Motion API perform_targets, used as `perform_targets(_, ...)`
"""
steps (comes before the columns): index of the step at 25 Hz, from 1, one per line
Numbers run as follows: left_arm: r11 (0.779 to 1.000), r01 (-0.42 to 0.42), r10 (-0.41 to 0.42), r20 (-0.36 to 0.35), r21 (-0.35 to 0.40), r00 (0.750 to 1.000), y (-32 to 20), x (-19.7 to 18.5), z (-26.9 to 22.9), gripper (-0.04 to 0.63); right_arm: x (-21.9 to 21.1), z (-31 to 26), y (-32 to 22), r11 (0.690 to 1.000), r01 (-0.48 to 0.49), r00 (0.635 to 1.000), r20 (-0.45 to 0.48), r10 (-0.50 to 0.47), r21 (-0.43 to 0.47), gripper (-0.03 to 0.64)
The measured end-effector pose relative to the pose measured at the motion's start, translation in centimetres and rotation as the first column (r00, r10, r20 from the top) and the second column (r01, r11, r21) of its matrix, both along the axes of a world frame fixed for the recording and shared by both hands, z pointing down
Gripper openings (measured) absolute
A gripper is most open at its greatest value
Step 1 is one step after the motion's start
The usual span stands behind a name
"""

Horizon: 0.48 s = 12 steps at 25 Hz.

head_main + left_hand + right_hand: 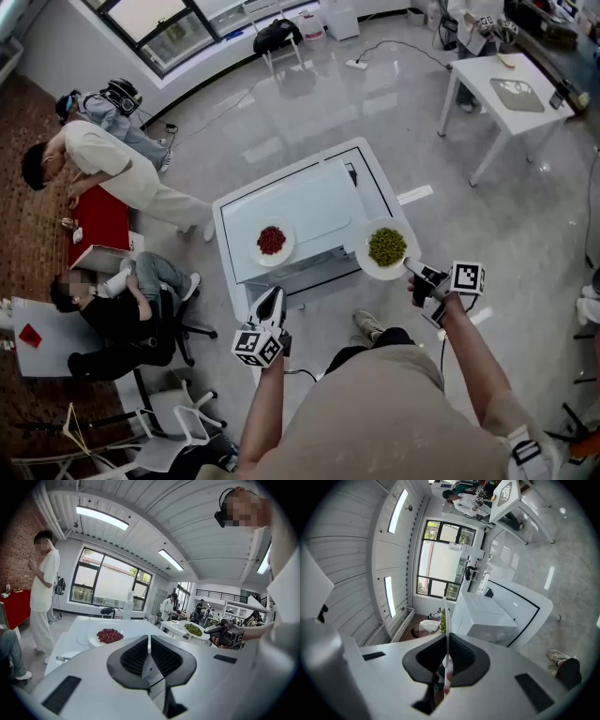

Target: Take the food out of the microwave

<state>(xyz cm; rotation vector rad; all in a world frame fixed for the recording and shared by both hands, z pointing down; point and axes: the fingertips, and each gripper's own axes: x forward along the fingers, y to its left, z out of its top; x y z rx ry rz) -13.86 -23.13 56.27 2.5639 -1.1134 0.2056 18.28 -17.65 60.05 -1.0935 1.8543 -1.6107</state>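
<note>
My right gripper (419,275) is clenched on the rim of the plate of green food (366,265), just beside the microwave (309,202) and apparently clear of it. My left gripper (271,298) is closed, empty. The red food plate (256,253) sits atop the microwave.

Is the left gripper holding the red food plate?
No, the left gripper is shut on nothing; the red food plate lies ahead of it, untouched.
</note>
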Motion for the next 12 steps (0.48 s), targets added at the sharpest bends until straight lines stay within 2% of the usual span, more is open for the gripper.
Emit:
perform_targets(4,1.0,-0.011,0.011,-0.011,-0.001,1.0,1.1,-1.3,0.5,0.008,-1.0,2.4,2.0,0.999,-0.038,0.999,0.0,0.038,-0.021,0.02)
perform_targets(7,1.0,-0.014,0.014,-0.045,-0.005,0.999,2.0,-1.4,1.0,0.008,-1.3,4.0,3.8,0.993,-0.088,0.996,0.027,0.091,-0.075,0.02)
perform_targets(12,0.999,-0.044,0.042,-0.076,-0.025,0.996,3.5,-1.1,3.2,0.008,-2.2,5.5,6.2,0.984,-0.15,0.984,0.085,0.158,-0.096,0.02)
